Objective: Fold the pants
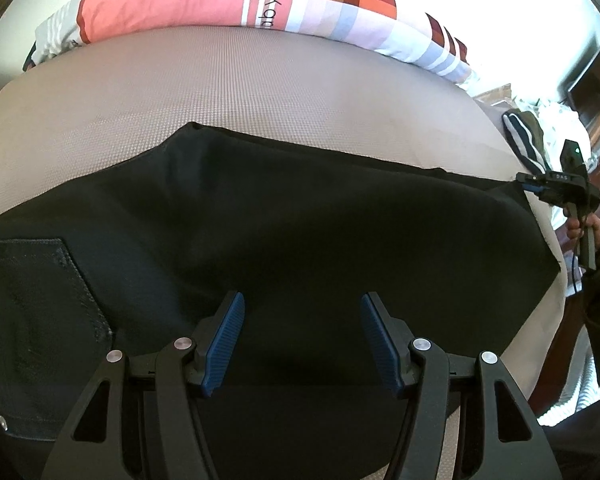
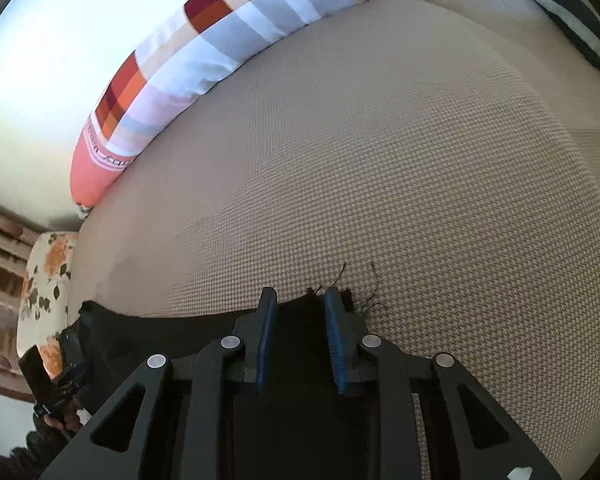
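We see the black pants [image 1: 300, 220] spread flat on the tan bed [image 1: 260, 92], a stitched pocket [image 1: 40, 300] at the left, frayed threads at the hem. Our left gripper [image 1: 302, 344] tilts down over them, jaws apart, holding nothing. Our right gripper [image 2: 302, 340] straddles the hem corner, its pads not visibly pressing the cloth. The waist is cut off.
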Motion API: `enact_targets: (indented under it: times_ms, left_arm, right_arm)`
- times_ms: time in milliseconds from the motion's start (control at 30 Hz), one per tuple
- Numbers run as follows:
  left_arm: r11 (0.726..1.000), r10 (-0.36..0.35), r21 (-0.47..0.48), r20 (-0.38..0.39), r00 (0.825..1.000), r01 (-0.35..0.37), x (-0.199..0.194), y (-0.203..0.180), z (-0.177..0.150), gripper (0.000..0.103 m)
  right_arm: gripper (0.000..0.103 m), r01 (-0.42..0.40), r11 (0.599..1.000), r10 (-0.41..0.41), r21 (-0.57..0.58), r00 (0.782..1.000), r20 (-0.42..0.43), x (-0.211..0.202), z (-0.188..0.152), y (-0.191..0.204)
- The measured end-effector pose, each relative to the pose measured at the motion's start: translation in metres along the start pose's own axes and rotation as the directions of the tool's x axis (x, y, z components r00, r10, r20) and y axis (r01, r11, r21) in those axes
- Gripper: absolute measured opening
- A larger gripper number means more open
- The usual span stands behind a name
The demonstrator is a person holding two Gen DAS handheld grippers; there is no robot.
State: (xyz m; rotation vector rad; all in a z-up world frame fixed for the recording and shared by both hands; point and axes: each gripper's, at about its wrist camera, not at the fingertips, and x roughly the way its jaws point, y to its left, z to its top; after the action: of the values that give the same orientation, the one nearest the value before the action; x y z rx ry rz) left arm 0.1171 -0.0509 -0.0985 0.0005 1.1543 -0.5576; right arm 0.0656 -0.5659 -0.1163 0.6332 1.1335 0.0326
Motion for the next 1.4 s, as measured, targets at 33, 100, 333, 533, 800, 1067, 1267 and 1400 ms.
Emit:
enact_targets:
  times_ms: [33,100,333,533,800,1067,1267,1400]
  left_arm:
    - [1.000,0.001,0.000,0.000,1.000,-0.001,0.000,0.000,0.000,0.061]
    - [1.000,-0.001,-0.004,0.002,1.000,0.001,0.001,0.000,0.000,0.061]
    - [1.000,0.017,-0.007,0.038,0.999,-0.017,-0.004,-0.001,0.003,0.061]
    - [0.999,0.036,0.014,0.056,0.998,-0.037,0.001,0.006,0.006,0.061]
    - [0.996,0.060,0.068,0.090,0.994,-0.066,0.009,0.011,0.005,0.061]
    - [0.998,0.061,0.019,0.151,0.987,-0.065,-0.027,0.037,0.006,0.061]
    - [0.984,0.167,-0.084,0.181,0.969,-0.154,-0.050,0.092,-0.003,0.061]
    - [0.967,0.228,-0.158,0.182,0.956,-0.201,-0.064,0.128,-0.017,0.061]
  right_arm:
    - [0.019,0.002,1.000,-0.002,-0.010,1.000,-0.001,0.000,-0.001,0.002]
    - [0.009,0.011,1.000,-0.011,-0.029,1.000,0.006,0.001,-0.004,0.004]
    - [0.002,0.263,0.965,-0.254,-0.002,0.934,0.250,-0.035,-0.031,0.038]
    - [0.002,0.376,0.926,-0.371,0.029,0.895,0.249,-0.008,-0.031,0.037]
    - [0.038,0.452,0.891,-0.452,0.042,0.875,0.173,0.005,-0.025,0.042]
    - [0.041,0.338,0.932,-0.305,-0.131,0.926,0.223,-0.008,-0.036,0.135]
    - [0.041,0.104,0.915,-0.083,-0.389,0.994,0.069,0.063,-0.048,0.261]
    - [0.041,-0.057,0.861,0.001,-0.505,0.994,-0.110,0.126,-0.062,0.341]
